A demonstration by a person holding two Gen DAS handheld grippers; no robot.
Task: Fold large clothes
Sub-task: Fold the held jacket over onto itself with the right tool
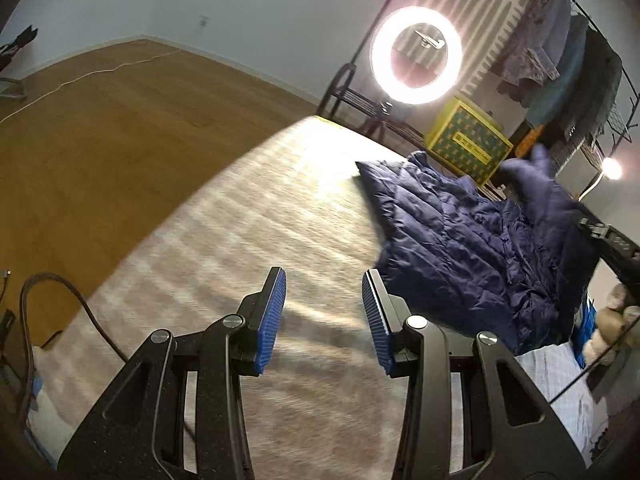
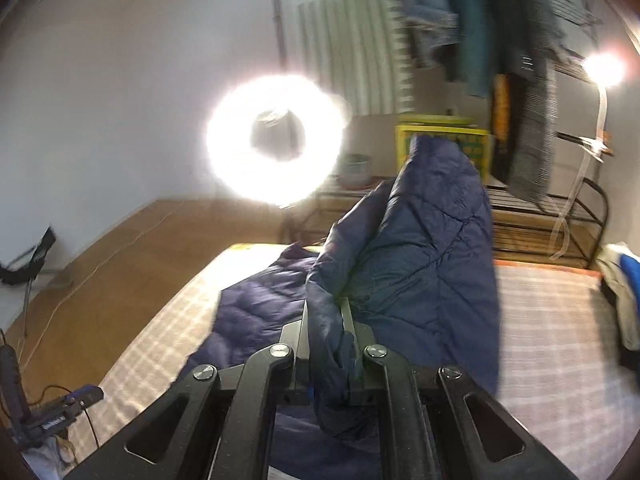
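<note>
A navy quilted puffer jacket (image 1: 460,236) lies on the plaid bed cover (image 1: 256,216), right of my left gripper (image 1: 324,284). The left gripper is open and empty, its blue pads (image 1: 276,300) held above the cover. My right gripper (image 2: 326,312) is shut on a fold of the jacket (image 2: 420,256) and lifts that part up off the bed (image 2: 552,320). The rest of the jacket (image 2: 256,312) trails on the cover to the left. The right gripper's body (image 1: 616,244) shows at the right edge of the left wrist view.
A bright ring light (image 1: 416,56) stands past the bed's far end. A yellow box (image 1: 468,140) sits on a low metal rack. Clothes hang on a rail (image 1: 568,64) at the back right. A lamp (image 2: 604,68) glows at the right. Other clothes (image 2: 624,292) lie on the bed's right edge.
</note>
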